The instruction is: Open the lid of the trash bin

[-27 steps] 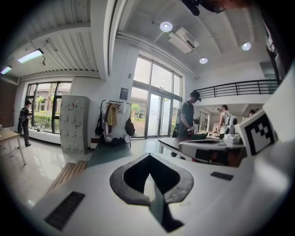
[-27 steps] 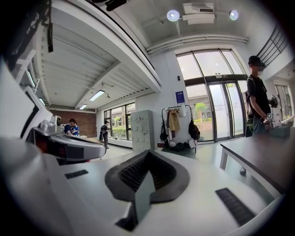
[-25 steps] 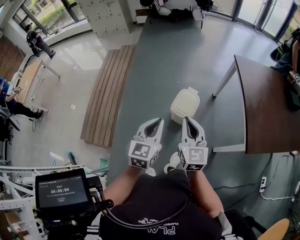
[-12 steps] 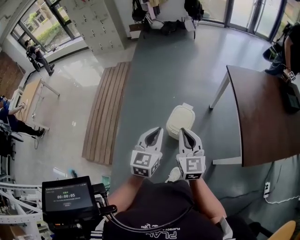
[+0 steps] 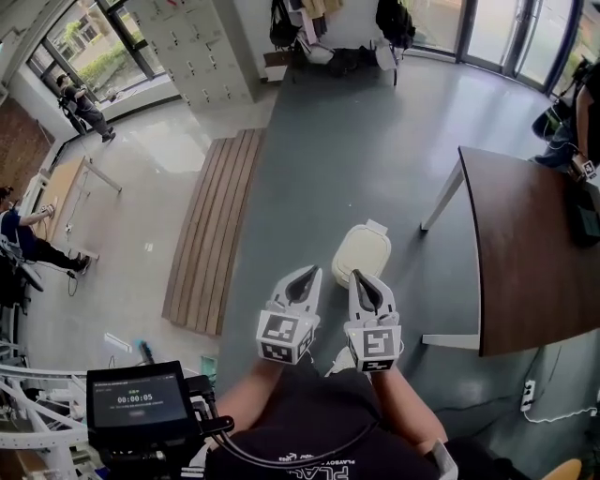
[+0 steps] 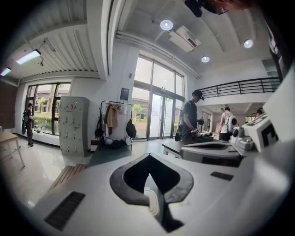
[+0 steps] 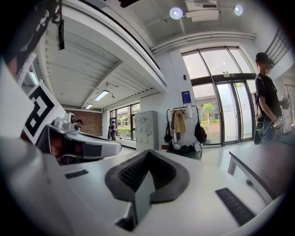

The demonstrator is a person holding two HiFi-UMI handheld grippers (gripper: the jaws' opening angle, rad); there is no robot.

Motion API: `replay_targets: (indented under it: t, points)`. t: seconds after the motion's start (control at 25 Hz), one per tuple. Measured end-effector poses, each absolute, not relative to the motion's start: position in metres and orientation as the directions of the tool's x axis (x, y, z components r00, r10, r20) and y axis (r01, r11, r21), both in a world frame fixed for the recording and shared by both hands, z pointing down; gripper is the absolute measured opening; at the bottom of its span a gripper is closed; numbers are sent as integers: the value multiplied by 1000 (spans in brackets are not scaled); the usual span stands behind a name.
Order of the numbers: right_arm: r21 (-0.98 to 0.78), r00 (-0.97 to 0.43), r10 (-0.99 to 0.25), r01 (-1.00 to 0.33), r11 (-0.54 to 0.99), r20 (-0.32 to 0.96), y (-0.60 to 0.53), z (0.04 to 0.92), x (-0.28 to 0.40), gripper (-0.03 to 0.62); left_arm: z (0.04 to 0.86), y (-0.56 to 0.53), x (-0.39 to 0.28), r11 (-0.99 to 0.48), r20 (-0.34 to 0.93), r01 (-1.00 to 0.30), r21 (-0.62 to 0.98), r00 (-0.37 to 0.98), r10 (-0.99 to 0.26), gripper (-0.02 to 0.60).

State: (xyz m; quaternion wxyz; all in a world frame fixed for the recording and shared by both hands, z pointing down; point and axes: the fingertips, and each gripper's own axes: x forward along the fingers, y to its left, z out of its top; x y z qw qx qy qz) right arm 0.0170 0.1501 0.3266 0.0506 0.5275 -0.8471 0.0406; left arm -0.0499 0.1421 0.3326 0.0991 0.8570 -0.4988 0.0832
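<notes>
A small cream trash bin point(image 5: 361, 255) stands on the grey floor with its lid down, seen only in the head view. My left gripper point(image 5: 308, 272) hangs just left of and nearer than the bin, jaws shut on nothing. My right gripper point(image 5: 357, 277) is held over the bin's near edge, also shut and empty. Whether it touches the bin I cannot tell. Both gripper views look level across the hall over the shut left gripper point(image 6: 150, 154) and right gripper point(image 7: 147, 151); the bin is out of their sight.
A dark wooden table point(image 5: 530, 248) with white legs stands to the right of the bin. A slatted wooden platform point(image 5: 214, 223) lies on the left. A coat rack point(image 5: 328, 28) is at the far wall. A person point(image 7: 267, 99) stands by the table.
The bin now shows lower and closer to the grippers in the head view. Both grippers have stayed shut and side by side, the right one now at the bin's near edge.
</notes>
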Motion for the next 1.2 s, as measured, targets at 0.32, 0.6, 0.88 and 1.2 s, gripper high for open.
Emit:
replay_targets:
  t: [0.32, 0.6, 0.88, 1.2]
  points:
    - [-1, -421, -898, -906, 424, 125, 65, 315, 15, -2, 326, 60, -59, -478, 237, -873, 100, 488, -840, -2]
    - [8, -374, -918, -926, 379, 134, 28, 310, 10, -2, 307, 17, -72, -511, 209, -844, 161, 535, -818, -2]
    - [18, -353, -924, -933, 359, 147, -9, 307, -8, -2, 296, -17, -87, -544, 196, -822, 169, 569, -799, -2]
    - [41, -318, -936, -944, 327, 148, -39, 298, -29, -2, 291, -56, -110, -571, 184, -803, 173, 596, -782, -2]
